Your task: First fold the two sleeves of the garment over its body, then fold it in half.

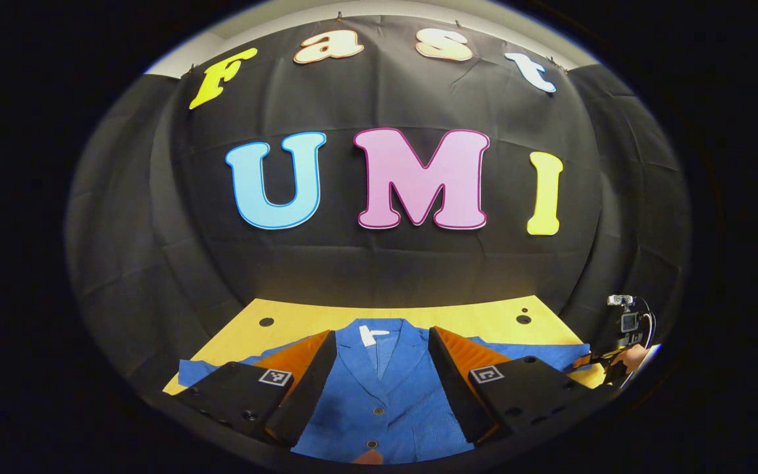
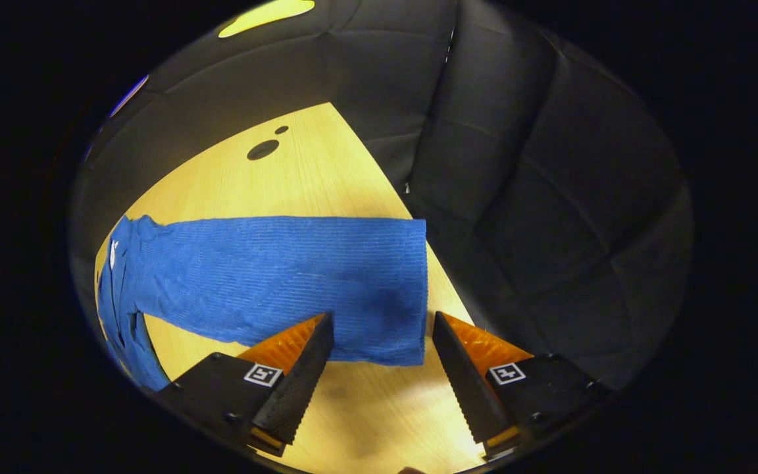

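Blue garment (image 1: 379, 388) flat, sleeves spread.

Booth with a wooden table and black cloth walls

The pale wooden table (image 1: 478, 317) has dark round holes (image 2: 262, 149) near its far edge; creased black cloth (image 1: 379, 263) hangs behind and beside it, with a light strip of wall (image 1: 241, 23) above.

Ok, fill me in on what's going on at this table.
A person holds tongs in each hand over a blue jacket spread flat on the wooden table. The left tongs hang open above its buttoned front. The right tongs are open at the cuff of one outstretched sleeve. No sleeve is folded yet.
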Action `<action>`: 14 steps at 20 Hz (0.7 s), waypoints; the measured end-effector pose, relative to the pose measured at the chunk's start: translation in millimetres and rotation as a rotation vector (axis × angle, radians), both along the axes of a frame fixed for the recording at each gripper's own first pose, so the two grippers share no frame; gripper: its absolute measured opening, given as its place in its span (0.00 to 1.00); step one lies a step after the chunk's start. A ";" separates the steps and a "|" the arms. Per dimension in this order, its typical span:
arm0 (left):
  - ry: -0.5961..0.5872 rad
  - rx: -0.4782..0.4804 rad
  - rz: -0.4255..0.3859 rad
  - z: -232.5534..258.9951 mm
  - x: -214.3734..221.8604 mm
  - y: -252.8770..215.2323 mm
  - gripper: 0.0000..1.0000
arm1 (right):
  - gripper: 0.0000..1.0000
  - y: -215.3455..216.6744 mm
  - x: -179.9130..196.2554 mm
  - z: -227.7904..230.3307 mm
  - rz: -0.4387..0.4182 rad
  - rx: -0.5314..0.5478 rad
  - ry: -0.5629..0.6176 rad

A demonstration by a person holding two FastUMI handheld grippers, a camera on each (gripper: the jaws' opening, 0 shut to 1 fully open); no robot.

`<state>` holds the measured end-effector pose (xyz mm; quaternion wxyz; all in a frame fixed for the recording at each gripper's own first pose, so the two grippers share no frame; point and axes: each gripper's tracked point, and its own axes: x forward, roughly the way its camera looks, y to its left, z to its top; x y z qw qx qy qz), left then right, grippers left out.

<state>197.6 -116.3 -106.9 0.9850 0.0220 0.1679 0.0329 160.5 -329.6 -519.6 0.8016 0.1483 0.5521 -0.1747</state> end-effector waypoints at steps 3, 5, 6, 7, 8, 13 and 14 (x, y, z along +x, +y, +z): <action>0.013 0.002 -0.007 -3.4 -1.8 1.0 0.81 | 0.82 8.3 7.8 1.6 0.001 0.007 -0.041; 0.012 0.011 -0.008 -2.8 -1.9 6.4 0.81 | 0.57 12.9 11.4 1.8 0.008 0.004 -0.049; 0.008 0.014 -0.006 -1.9 -2.0 9.7 0.81 | 0.44 16.7 15.3 2.1 0.018 0.034 -0.065; 0.005 0.018 -0.005 0.3 -2.8 12.7 0.82 | 0.43 17.8 14.7 1.1 -0.020 0.051 -0.057; 0.001 0.024 -0.003 0.5 -3.7 15.1 0.81 | 0.08 18.1 20.2 5.5 -0.057 0.051 -0.069; -0.021 0.043 0.023 7.8 -13.6 39.9 0.81 | 0.01 20.1 18.7 4.3 -0.037 0.025 -0.062; -0.018 0.040 0.032 6.3 -17.6 45.3 0.80 | 0.01 21.0 18.0 4.2 -0.026 0.020 -0.062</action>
